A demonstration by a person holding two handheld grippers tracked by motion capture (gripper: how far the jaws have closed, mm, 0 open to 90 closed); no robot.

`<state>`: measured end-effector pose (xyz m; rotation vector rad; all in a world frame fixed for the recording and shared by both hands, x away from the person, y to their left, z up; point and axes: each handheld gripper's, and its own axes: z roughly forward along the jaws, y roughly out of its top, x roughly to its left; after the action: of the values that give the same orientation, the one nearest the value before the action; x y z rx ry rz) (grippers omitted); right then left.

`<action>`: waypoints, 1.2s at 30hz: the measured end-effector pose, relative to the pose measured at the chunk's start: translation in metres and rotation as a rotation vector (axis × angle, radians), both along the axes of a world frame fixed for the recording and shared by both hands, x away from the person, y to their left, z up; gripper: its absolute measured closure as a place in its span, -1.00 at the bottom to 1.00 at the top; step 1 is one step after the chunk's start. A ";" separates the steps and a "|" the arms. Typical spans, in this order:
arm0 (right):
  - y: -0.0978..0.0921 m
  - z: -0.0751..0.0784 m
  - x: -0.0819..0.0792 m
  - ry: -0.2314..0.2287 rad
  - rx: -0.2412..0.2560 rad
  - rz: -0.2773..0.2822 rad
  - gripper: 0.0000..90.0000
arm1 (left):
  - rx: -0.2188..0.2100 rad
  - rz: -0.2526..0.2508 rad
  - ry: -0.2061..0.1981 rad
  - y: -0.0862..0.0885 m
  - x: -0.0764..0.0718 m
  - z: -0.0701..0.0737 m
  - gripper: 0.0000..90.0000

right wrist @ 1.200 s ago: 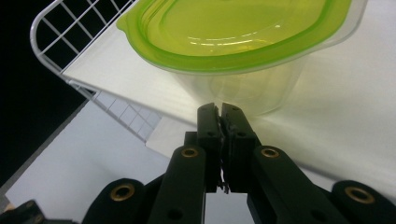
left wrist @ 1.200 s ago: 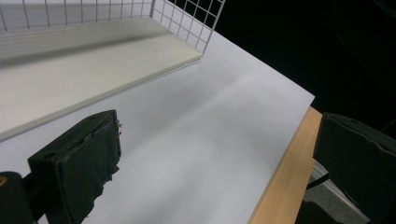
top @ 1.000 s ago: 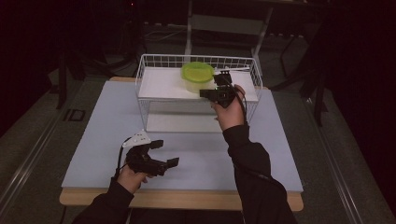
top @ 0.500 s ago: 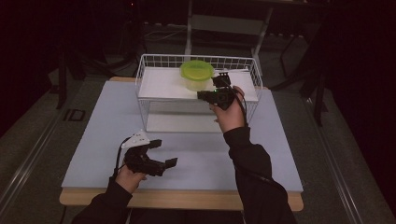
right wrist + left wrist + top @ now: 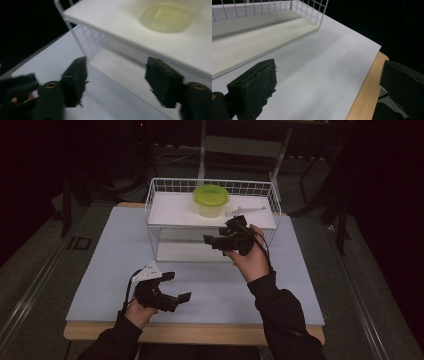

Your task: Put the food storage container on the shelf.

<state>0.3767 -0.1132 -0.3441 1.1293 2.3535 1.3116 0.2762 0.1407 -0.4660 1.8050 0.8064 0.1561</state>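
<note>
Hovering in front of the white wire rack [image 5: 159,222], the right gripper [image 5: 220,241] is held raised above the table with its jaws spread wide and nothing between them; in the right gripper view the two black jaws frame the rack's front edge, and the green-lidded container [image 5: 163,18] sits blurred on the upper shelf beyond. The container [image 5: 211,200] is seen in the high view standing upright on the upper white shelf, toward the back, with a slim grey utensil [image 5: 245,211] lying just beside it on the same shelf. The gripper is judged to be kept low and in front of the shelf so that its open jaws can be lined up with what rests there, though which item is meant cannot be told. The left gripper [image 5: 174,290] is rested near the front edge of the pale blue table mat [image 5: 100,265], well apart from the rack, jaws wide apart and empty; its own view confirms the bare mat [image 5: 324,70] between them. It is probably parked there to stay clear of the working hand.
</note>
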 end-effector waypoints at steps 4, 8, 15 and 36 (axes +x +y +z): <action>-0.006 -0.007 -0.010 -0.007 0.021 0.052 -0.50 | -0.011 -0.010 -0.006 0.000 0.000 -0.001 -0.96; -0.014 -0.016 -0.019 -0.023 0.030 0.058 -0.55 | 0.002 -0.018 -0.028 0.000 -0.001 0.000 -0.96; -0.030 -0.037 -0.035 -0.046 0.015 0.038 -0.57 | -0.004 -0.024 -0.017 0.001 0.000 -0.002 -0.96; -0.063 -0.105 -0.067 -0.007 -0.010 0.031 -0.58 | -0.003 -0.043 -0.002 -0.001 0.000 -0.004 -0.96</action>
<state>0.3100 -0.1762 -0.4491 1.0880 2.3788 1.3106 0.2765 0.1392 -0.4704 1.8173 0.7653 0.1289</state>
